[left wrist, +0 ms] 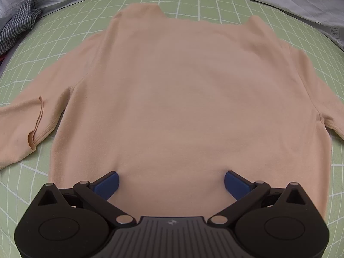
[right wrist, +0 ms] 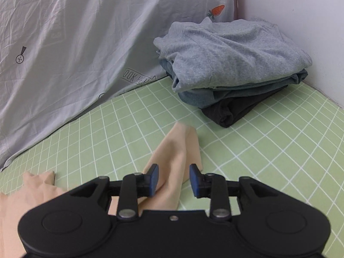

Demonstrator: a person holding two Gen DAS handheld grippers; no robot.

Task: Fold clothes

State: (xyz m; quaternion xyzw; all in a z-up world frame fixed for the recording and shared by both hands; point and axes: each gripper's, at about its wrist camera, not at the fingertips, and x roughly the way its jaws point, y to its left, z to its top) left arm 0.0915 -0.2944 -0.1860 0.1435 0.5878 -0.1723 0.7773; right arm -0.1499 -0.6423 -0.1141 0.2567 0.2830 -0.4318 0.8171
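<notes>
From my left wrist camera, a checked gingham cloth (left wrist: 19, 23) lies bunched at the far left edge of the green grid-patterned sheet (left wrist: 64, 32). Beside it, a peach long-sleeved top (left wrist: 182, 99) lies spread flat across the sheet, its left sleeve (left wrist: 23, 126) trailing off toward the frame's edge, cuff turned back. My left gripper (left wrist: 171, 182) hangs over the top's near end with its 2 blue pads spread wide, nothing between them but the flat cloth below; I cannot tell whether the pads touch the fabric.

From my right wrist camera, a grey sheet printed with carrots (right wrist: 75, 49) slopes up at the left behind the green bedding (right wrist: 268, 150). Low at the left, part of the peach top's body (right wrist: 28, 193) shows. At centre, its other sleeve (right wrist: 180, 150) runs away from the lens, passing between the pads of my right gripper (right wrist: 174, 179), which stand partly open, grasping nothing. At the right, near the white wall (right wrist: 301, 10), sits a stack of 3 folded garments (right wrist: 232, 64): light grey on top, blue-grey in the middle, black beneath.
</notes>
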